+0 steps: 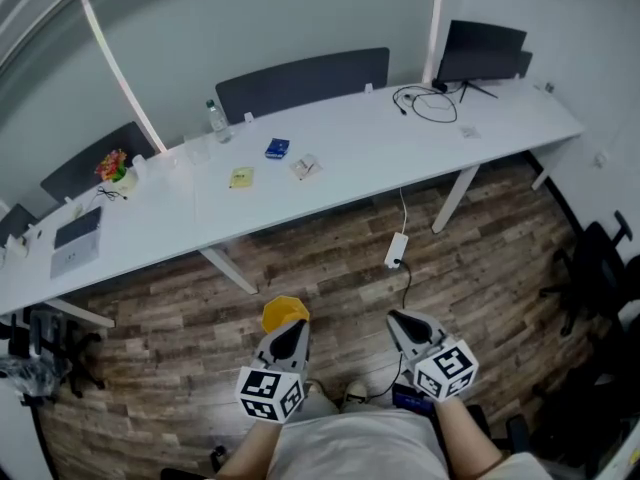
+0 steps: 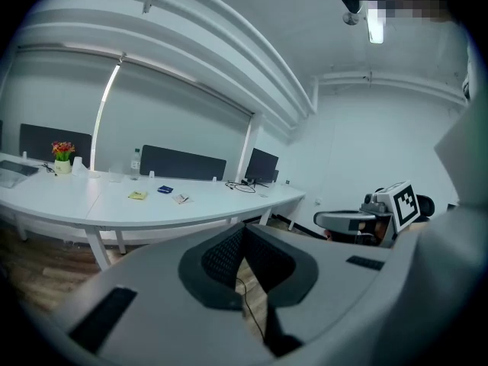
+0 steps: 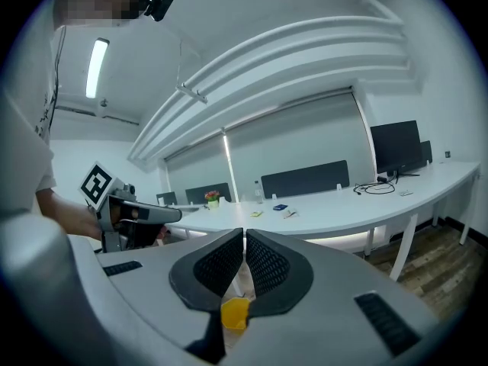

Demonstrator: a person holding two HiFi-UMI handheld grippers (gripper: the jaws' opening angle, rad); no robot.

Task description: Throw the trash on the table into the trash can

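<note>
Holds left gripper (image 1: 292, 330) and right gripper (image 1: 397, 318) clenched on nothing, near. Sees yellow note (image 1: 241, 177), blue packet (image 1: 277, 148), white wrapper (image 1: 305, 166) far on the table (image 1: 360, 158); yellow bin (image 1: 282, 311) just beyond left gripper.

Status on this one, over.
Shut, empty: left gripper, right gripper. On table, untouched: yellow scrap, blue scrap, white scrap. On floor ahead: cable, yellow thing.
</note>
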